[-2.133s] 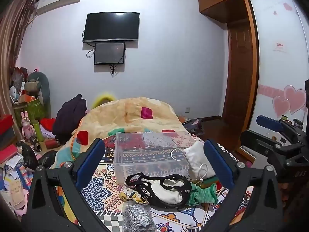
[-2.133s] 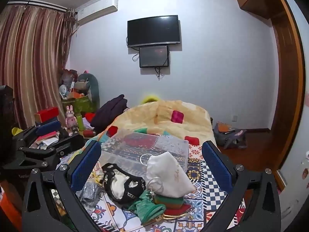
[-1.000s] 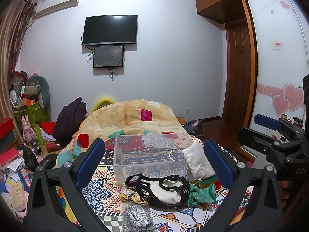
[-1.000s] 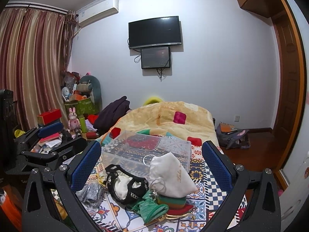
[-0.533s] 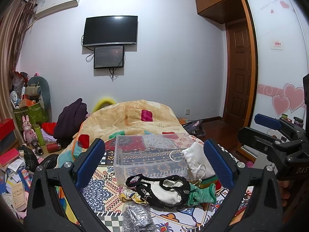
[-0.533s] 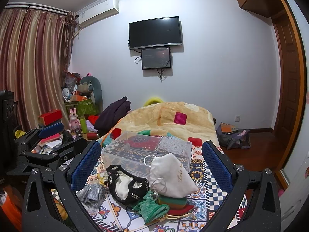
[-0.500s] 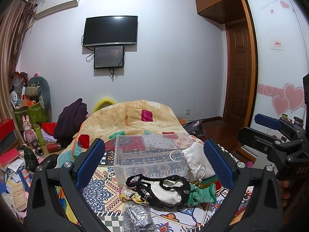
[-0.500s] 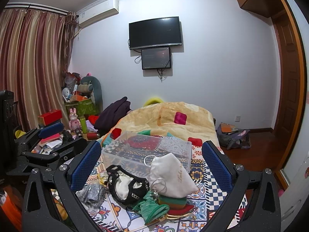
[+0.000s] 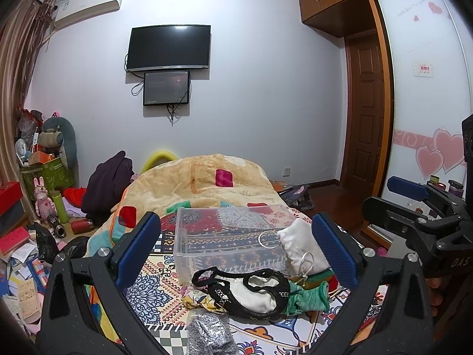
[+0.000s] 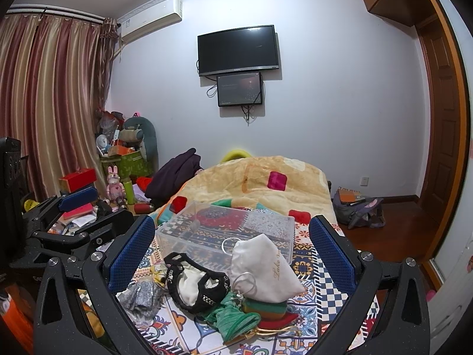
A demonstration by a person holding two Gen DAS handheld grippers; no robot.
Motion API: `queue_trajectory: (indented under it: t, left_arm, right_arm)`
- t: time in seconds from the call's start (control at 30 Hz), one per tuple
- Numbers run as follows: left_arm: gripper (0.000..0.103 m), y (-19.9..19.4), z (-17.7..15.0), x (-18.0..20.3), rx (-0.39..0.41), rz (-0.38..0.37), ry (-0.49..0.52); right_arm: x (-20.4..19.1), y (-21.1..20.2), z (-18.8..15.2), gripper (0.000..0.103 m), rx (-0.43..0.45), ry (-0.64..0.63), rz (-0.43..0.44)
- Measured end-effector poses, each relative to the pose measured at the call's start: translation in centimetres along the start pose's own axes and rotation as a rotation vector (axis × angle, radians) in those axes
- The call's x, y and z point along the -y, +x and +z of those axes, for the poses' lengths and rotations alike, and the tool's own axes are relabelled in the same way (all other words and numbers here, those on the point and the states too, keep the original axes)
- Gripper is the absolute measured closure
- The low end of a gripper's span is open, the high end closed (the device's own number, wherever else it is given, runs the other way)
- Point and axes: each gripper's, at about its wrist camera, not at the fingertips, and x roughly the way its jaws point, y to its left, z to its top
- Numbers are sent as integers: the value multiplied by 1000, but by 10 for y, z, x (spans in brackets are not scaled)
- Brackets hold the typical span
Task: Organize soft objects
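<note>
A bedroom with a dark television (image 9: 168,46) on the pale wall and a bed under a patterned bedspread (image 9: 153,284). On it stands a clear plastic box (image 9: 230,236), and just in front lies a heap of soft things: a white drawstring pouch (image 10: 266,269) leaning against the box, a black-and-white garment (image 9: 251,291), a green knit piece (image 10: 233,319), a grey sparkly pouch (image 9: 208,334). The left gripper (image 9: 236,254) and right gripper (image 10: 230,254) hover above the heap, jaws spread wide, holding nothing.
</note>
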Motion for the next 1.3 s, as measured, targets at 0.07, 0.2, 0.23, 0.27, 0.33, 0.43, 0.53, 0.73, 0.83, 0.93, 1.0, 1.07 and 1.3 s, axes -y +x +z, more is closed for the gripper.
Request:
queue_trajectory:
  t: [0.07,0.2,0.23,0.27,0.33,0.43,0.53,0.73,0.83,0.93,1.0,1.07,1.3]
  left_arm:
    - [0,0,0,0,1,1,0]
    - [0,0,0,0,0,0,-1]
    - [0,0,-1,0,0,0,-1]
    - [0,0,-1,0,0,0,-1]
    - [0,-1,0,0,1,-1,-3]
    - [0,1,-1,0,-2,-5,-6]
    - [0,3,-1,-1,-13,-15,-7]
    - [0,17,-8,-3,-75,-26,10]
    - [0,30,-15,-6,-125,-30,15]
    - [0,44,-24,-12,-176,-31,8]
    - [8,57,-31,-17,-218,-29,5]
    - [18,70,-37,-23,-267,-39,-3]
    - [34,115,-58,-43,-405,-46,-47]
  right_arm:
    - [0,0,0,0,0,1,1]
    - [-1,-1,0,0,-2,4,6]
    - [-1,-1,0,0,-2,4,6]
    - [-1,-1,0,0,-3,5,7]
    - [-1,-1,1,0,-4,7,10]
    - [0,0,1,0,-8,8,11]
    - [1,2,0,0,-15,8,13]
    - [12,15,-5,0,-92,5,34]
    - [22,25,-11,0,-152,14,48]
    - [36,37,-18,0,-215,40,61]
    - [46,45,-23,0,-255,55,70]
    - [52,52,-28,0,-283,58,64]
    - [73,82,-40,7,-366,64,57]
